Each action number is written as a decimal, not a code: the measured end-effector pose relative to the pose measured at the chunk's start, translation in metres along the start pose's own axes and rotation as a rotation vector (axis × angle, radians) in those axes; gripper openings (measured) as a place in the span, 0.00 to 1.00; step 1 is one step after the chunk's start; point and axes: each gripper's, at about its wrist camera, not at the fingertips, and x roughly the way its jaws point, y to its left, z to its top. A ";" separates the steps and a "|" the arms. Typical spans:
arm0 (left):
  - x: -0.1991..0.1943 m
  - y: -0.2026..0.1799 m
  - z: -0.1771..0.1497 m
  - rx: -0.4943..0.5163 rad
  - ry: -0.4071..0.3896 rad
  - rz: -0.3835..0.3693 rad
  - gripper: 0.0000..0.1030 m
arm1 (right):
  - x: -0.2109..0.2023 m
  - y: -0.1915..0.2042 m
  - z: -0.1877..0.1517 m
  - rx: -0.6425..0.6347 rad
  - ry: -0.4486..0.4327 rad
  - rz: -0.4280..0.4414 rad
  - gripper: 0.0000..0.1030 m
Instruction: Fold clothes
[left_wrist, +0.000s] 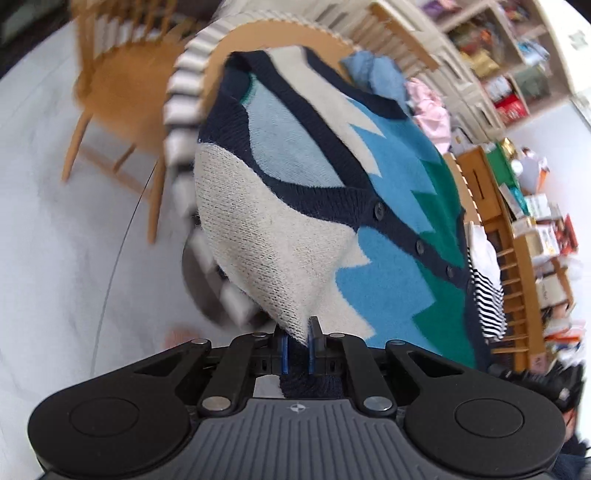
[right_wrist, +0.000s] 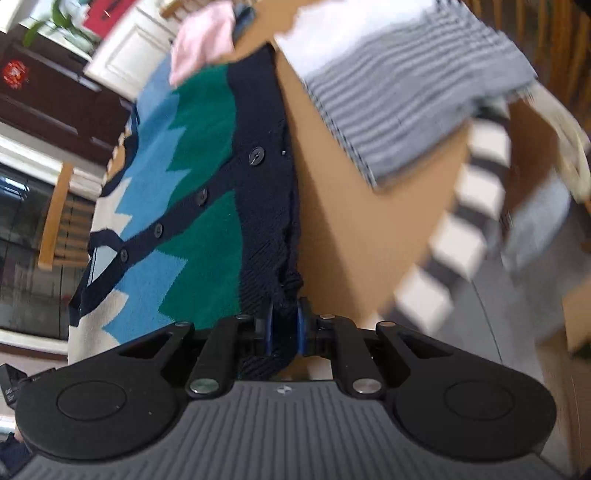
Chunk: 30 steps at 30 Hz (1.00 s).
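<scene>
A knitted cardigan (left_wrist: 314, 192) is lying draped across a round wooden table (right_wrist: 354, 229), its front showing cream, pale blue, bright blue and green zigzag blocks, all edged in navy; a navy button band is running diagonally down it, with four dark buttons showing in the left wrist view and four in the right wrist view; the left gripper (left_wrist: 298, 345) is pinching the cream corner of the knit between its two blue-padded fingers, which are pressed close together on the fabric; the right gripper (right_wrist: 285, 325) is nipping the ribbed navy hem in the same way, jaws drawn tight on the cloth; other garments are sitting on the table around the cardigan: one navy-and-white striped top (right_wrist: 402, 92), one pink piece (right_wrist: 203, 40) and one light blue piece (left_wrist: 376, 74), the last perhaps denim, though blur is making that hard to judge; a grey-and-white banded edge (left_wrist: 184, 107) is hanging around the table rim; one wooden chair (left_wrist: 122, 85) is standing beyond the table on the pale floor
</scene>
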 end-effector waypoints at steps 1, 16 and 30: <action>-0.007 0.000 -0.003 -0.027 -0.007 -0.007 0.09 | -0.005 0.000 -0.002 0.024 0.010 0.016 0.11; 0.116 -0.062 0.259 -0.183 -0.095 0.028 0.14 | 0.073 0.058 0.228 0.185 -0.173 0.046 0.16; 0.058 -0.078 0.261 0.473 -0.365 0.138 0.73 | 0.072 0.125 0.171 -0.847 -0.412 -0.222 0.60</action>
